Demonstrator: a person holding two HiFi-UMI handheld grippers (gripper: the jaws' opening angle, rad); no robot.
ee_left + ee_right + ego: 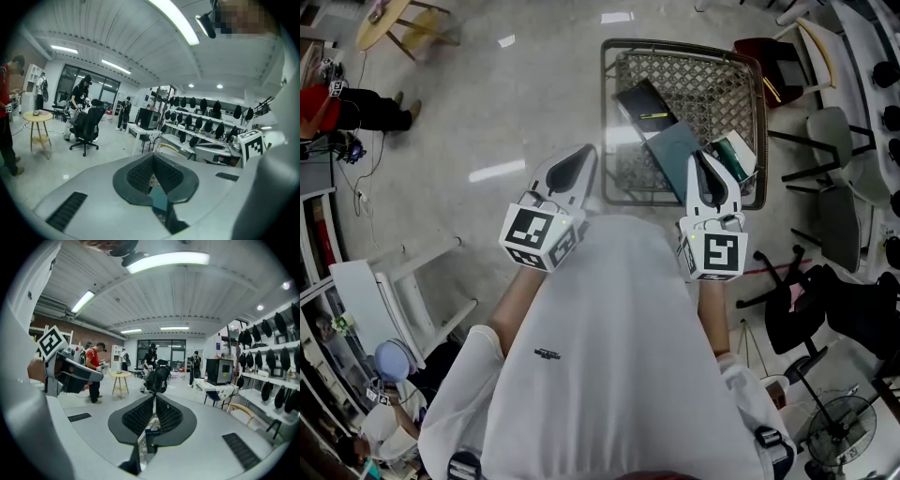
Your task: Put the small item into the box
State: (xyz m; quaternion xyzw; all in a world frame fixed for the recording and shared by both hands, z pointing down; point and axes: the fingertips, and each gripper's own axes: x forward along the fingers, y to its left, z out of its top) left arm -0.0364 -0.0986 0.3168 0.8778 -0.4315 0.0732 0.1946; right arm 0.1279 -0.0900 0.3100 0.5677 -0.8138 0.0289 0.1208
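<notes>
Person in white T-shirt (609, 347) stands over a grey wire-mesh basket (712, 94) on a glossy pale floor (487, 112), a gripper in each hand. Left gripper (584, 155) (152, 157): jaws closed, tips meeting, nothing btwn them; it sits just left of the basket's near corner. Right gripper (154, 397) (701, 161): jaws likewise pressed together, empty, above the basket's near side. Inside the basket lie a black flat notebook w/ yellow-green stripe (642, 105), a teal flat folder (670, 150) and a white-and-green carton (736, 155); which is the small item can't be told. Shirt carries a small dark chest logo, too tiny to read. Each gripper's cube shows b&w square markers, no legible text.
</notes>
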